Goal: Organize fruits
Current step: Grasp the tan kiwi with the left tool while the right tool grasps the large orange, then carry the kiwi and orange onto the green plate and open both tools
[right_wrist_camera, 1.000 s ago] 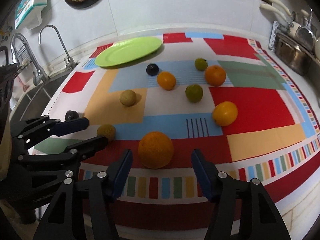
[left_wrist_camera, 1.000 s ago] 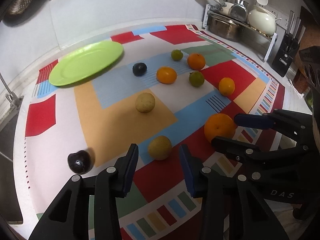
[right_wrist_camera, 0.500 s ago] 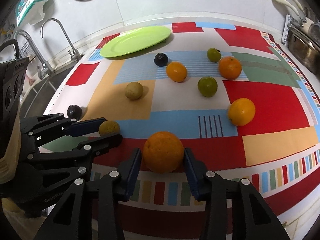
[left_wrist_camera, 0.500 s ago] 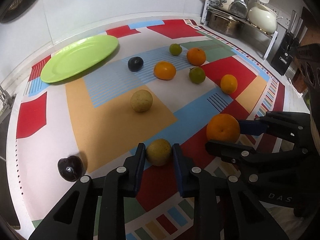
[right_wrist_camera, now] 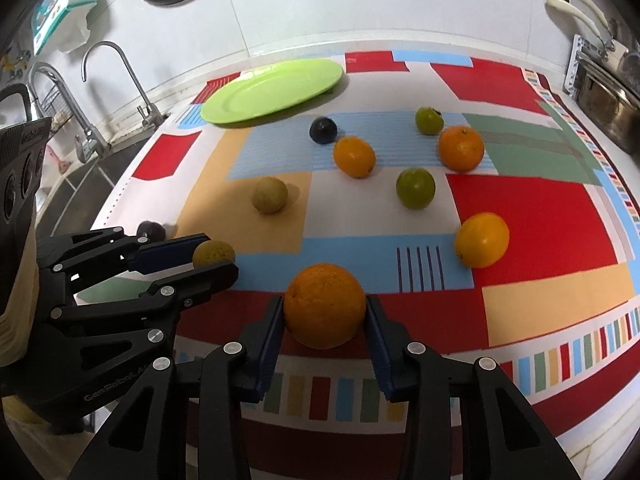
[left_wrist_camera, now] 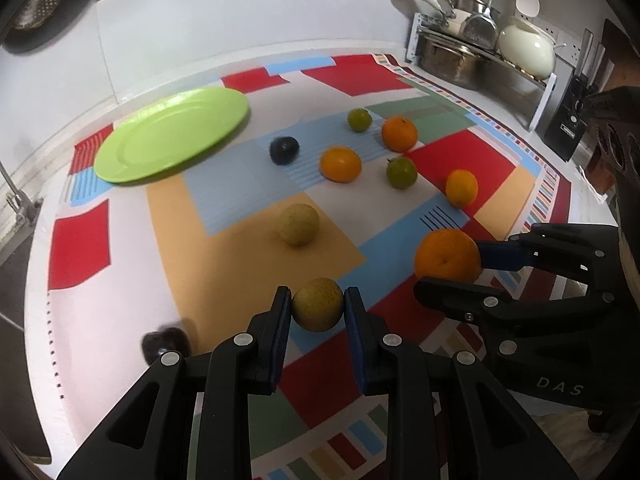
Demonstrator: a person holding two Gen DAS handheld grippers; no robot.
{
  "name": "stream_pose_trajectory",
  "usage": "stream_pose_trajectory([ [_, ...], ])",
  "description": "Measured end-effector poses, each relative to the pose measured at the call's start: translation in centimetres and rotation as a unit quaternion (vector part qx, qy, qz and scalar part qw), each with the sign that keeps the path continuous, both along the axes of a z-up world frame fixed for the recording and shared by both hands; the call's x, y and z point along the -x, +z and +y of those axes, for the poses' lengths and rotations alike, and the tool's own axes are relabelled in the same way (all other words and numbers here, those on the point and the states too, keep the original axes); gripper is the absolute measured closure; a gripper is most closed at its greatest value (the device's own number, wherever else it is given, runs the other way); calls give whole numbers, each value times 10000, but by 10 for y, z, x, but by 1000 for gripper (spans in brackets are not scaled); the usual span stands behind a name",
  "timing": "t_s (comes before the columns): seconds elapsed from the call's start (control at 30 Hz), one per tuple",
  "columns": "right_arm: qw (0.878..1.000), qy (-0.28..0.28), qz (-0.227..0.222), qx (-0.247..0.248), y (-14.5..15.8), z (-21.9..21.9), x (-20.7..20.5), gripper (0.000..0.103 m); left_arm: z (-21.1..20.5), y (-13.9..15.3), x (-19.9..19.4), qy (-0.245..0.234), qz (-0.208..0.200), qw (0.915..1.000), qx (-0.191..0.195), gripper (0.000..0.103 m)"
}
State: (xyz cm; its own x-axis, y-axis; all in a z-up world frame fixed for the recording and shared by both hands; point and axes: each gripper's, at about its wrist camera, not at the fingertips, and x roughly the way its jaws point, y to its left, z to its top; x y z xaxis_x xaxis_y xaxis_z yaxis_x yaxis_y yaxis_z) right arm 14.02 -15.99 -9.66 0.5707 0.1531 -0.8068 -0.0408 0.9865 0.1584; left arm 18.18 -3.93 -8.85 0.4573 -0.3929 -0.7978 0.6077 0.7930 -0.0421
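My left gripper [left_wrist_camera: 317, 311] is shut on a yellow-brown round fruit [left_wrist_camera: 317, 309], held just above the patterned cloth; it also shows in the right wrist view [right_wrist_camera: 213, 253]. My right gripper [right_wrist_camera: 325, 312] is shut on a large orange [right_wrist_camera: 325, 311], also seen in the left wrist view [left_wrist_camera: 447, 255]. A green plate [left_wrist_camera: 172, 132] lies empty at the far left. Several loose fruits lie on the cloth: a second yellow-brown fruit [left_wrist_camera: 299, 225], oranges [left_wrist_camera: 340, 164], green fruits [left_wrist_camera: 401, 173] and a dark plum [left_wrist_camera: 284, 150].
A dark fruit [left_wrist_camera: 166, 345] lies near the cloth's left edge. A dish rack with pots [left_wrist_camera: 480, 56] stands at the back right, a knife block [left_wrist_camera: 568, 128] beside it. A sink with taps [right_wrist_camera: 92, 92] is on the left.
Both grippers moved forward and closed: the left on the yellow-brown fruit, the right on the large orange. Both fruits now sit squeezed between the pads.
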Motion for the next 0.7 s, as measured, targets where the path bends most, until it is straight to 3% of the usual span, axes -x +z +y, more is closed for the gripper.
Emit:
stream_pose_trajectory([
  [0.33, 9989, 276, -355, 139, 20, 17, -13, 62, 17, 23, -11, 368, -254, 9990, 87, 76],
  [0.7, 9953, 504, -825, -36, 50, 34, -51, 62, 46, 50, -42, 770, -451, 9956, 286, 76],
])
